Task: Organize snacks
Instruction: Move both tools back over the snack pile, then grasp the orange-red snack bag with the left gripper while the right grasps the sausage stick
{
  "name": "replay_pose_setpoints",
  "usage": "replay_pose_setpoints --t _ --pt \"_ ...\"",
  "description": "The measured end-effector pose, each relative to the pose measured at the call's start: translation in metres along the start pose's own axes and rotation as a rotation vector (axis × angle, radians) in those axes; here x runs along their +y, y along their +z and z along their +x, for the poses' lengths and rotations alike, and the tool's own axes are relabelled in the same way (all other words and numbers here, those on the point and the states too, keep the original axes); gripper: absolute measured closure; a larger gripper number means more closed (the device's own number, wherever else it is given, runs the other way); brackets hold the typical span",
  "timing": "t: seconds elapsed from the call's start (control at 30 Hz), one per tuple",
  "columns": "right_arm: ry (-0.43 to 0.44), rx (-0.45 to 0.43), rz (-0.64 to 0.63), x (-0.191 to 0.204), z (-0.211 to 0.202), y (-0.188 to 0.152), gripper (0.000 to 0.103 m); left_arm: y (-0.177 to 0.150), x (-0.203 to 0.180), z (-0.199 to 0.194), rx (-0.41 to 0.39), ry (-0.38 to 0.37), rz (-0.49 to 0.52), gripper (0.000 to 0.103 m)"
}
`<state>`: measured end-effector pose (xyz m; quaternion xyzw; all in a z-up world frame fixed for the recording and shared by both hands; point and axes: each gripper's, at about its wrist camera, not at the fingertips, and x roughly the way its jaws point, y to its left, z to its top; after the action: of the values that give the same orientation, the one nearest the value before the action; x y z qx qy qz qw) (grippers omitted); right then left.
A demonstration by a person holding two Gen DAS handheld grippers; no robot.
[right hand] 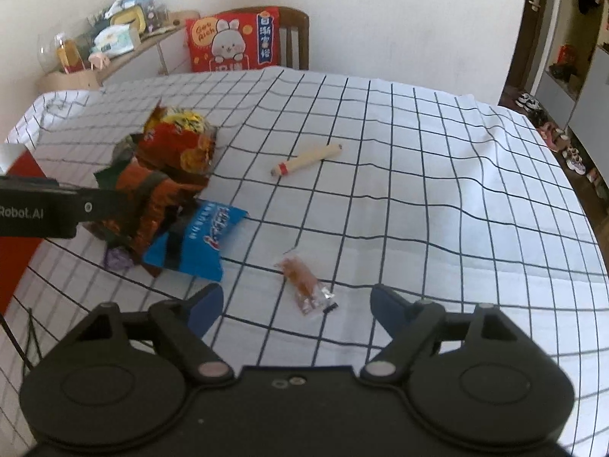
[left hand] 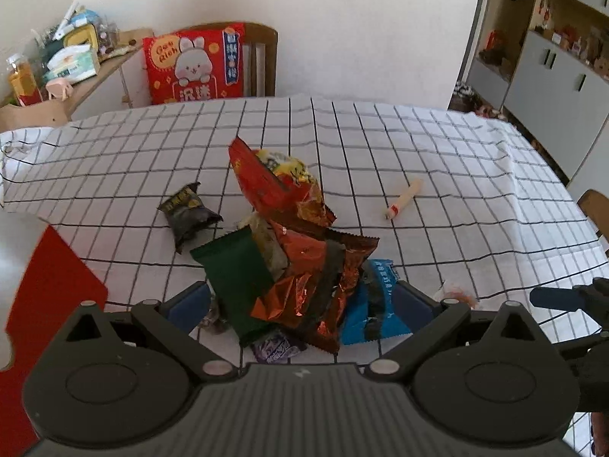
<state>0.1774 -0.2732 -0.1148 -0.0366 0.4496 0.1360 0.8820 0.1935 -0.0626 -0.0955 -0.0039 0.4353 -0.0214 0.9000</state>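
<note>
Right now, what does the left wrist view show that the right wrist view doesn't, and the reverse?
Only the left wrist view: a small black packet lying apart on the pile's left, and a dark green packet.

Only the right wrist view: the whole small orange-filled clear packet, lying between the right claw's open jaws.

Both: the snack pile with its blue packet, the sausage stick, the red box, the checked tablecloth, the rabbit cushion.

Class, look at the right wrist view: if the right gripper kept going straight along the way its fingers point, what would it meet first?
Most likely the small clear packet with an orange snack, lying on the checked tablecloth between the open right gripper fingers; depth is uncertain.
</note>
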Motion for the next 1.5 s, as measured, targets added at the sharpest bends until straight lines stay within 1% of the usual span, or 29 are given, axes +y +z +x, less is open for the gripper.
replay_pose_setpoints --t 0.23,0.3,0.37,0.4,0.47,0.53,0.57,0.6,0.63,0.67,0.7,0.73,0.77,0.83,0.93,1.1,1.27,1.5 --pt "0.004 0.045 -0.021 -0.005 0.029 0.006 0.031 0.003 -0.005 0.029 0.044 0.013 0.037 0.021" --pt "0.009 0.052 -0.032 -0.004 0.034 0.007 0.035 0.004 -0.006 0.034 0.051 0.009 0.048 0.023" --pt "0.008 0.057 -0.053 -0.003 0.040 0.008 0.041 0.004 -0.006 0.041 0.057 0.011 0.056 0.024" --pt "0.007 0.060 -0.061 -0.002 0.042 0.009 0.042 0.005 -0.006 0.043 0.060 0.008 0.055 0.026" --pt "0.004 0.069 -0.074 -0.001 0.047 0.010 0.048 0.007 -0.005 0.048 0.067 0.000 0.050 0.031" --pt "0.003 0.074 -0.083 -0.001 0.050 0.010 0.055 0.007 -0.005 0.051 0.075 -0.009 0.049 0.038" --pt "0.004 0.075 -0.090 0.000 0.051 0.010 0.056 0.007 -0.005 0.052 0.079 -0.014 0.049 0.040" --pt "0.002 0.072 -0.098 0.001 0.051 0.010 0.057 0.007 -0.005 0.054 0.087 -0.025 0.045 0.044" --pt "0.000 0.068 -0.110 0.002 0.051 0.010 0.061 0.007 -0.004 0.054 0.092 -0.034 0.040 0.045" --pt "0.001 0.065 -0.118 0.003 0.051 0.010 0.067 0.007 -0.003 0.055 0.093 -0.038 0.036 0.046" --pt "0.003 0.065 -0.121 0.004 0.051 0.010 0.071 0.007 -0.002 0.056 0.095 -0.042 0.031 0.049" --pt "0.004 0.065 -0.120 0.004 0.050 0.010 0.080 0.008 -0.001 0.056 0.097 -0.049 0.025 0.051" --pt "0.003 0.066 -0.118 0.005 0.050 0.010 0.082 0.008 0.000 0.056 0.098 -0.055 0.020 0.052" --pt "0.002 0.066 -0.116 0.005 0.050 0.010 0.083 0.008 0.001 0.055 0.097 -0.059 0.014 0.056" --pt "0.001 0.063 -0.106 0.006 0.048 0.009 0.084 0.007 0.001 0.053 0.093 -0.060 0.007 0.057" --pt "0.015 0.059 -0.051 0.007 0.036 0.007 0.086 0.004 0.004 0.042 0.091 -0.073 -0.018 0.058" --pt "0.040 0.038 -0.012 0.012 0.014 0.009 0.086 0.001 0.003 0.017 0.067 -0.081 -0.003 0.058" --pt "0.073 0.000 0.014 0.028 -0.022 0.015 0.086 -0.003 0.012 -0.020 0.047 -0.096 -0.037 0.058"
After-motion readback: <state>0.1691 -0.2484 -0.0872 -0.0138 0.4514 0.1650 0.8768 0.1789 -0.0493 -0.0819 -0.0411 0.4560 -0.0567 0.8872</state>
